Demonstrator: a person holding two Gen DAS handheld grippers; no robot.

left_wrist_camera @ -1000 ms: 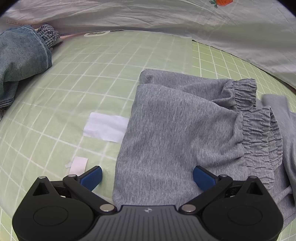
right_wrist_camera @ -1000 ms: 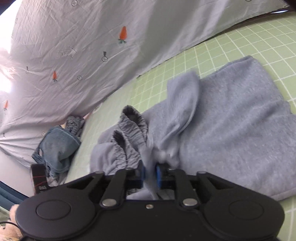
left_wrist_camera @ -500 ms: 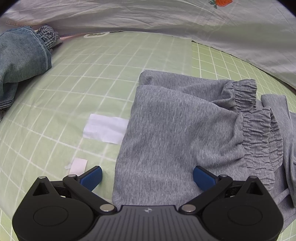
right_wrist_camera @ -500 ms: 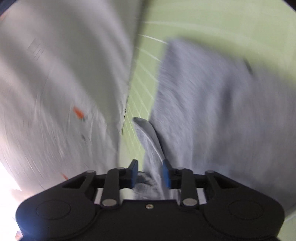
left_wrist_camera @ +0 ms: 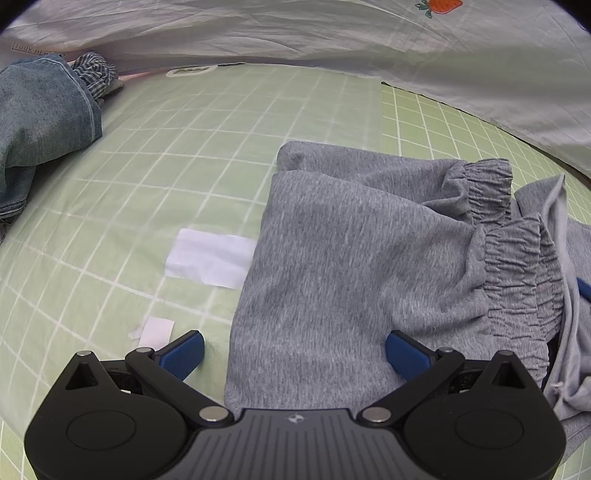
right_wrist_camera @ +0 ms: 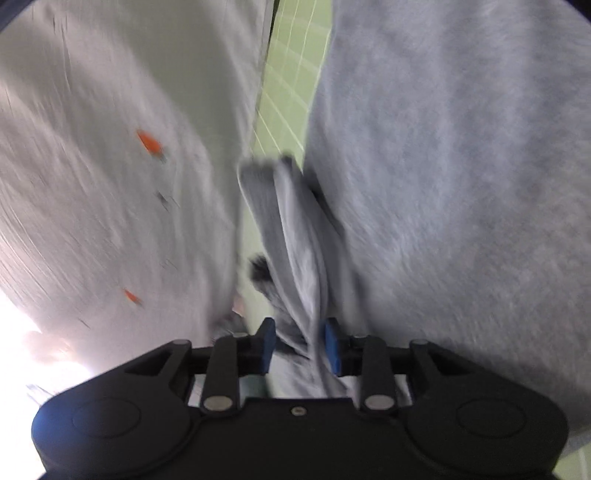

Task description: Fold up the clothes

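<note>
Grey sweatpants (left_wrist_camera: 351, 258) lie folded on the green checked mat (left_wrist_camera: 184, 147), their elastic cuffs (left_wrist_camera: 517, 266) at the right. My left gripper (left_wrist_camera: 295, 350) hovers open over the pants' near left edge, one finger above the mat and one above the cloth. In the blurred right wrist view, the right gripper (right_wrist_camera: 300, 345) stands partly open, with a loose fold of the grey sweatpants (right_wrist_camera: 291, 236) still running between its pads. A blue fingertip (left_wrist_camera: 583, 290) of it shows beyond the cuffs. A pale drawstring (left_wrist_camera: 554, 206) trails by the cuffs.
Blue jeans (left_wrist_camera: 40, 114) and a checked garment (left_wrist_camera: 94, 70) are heaped at the far left. A white sheet with a carrot print (left_wrist_camera: 369, 33) borders the mat's far side. Two white tape patches (left_wrist_camera: 210, 256) sit on the mat left of the pants.
The right gripper has swung round and opened from its tight hold on the grey cloth, which now lies looser beside the cuffs. The left gripper has stayed still.
</note>
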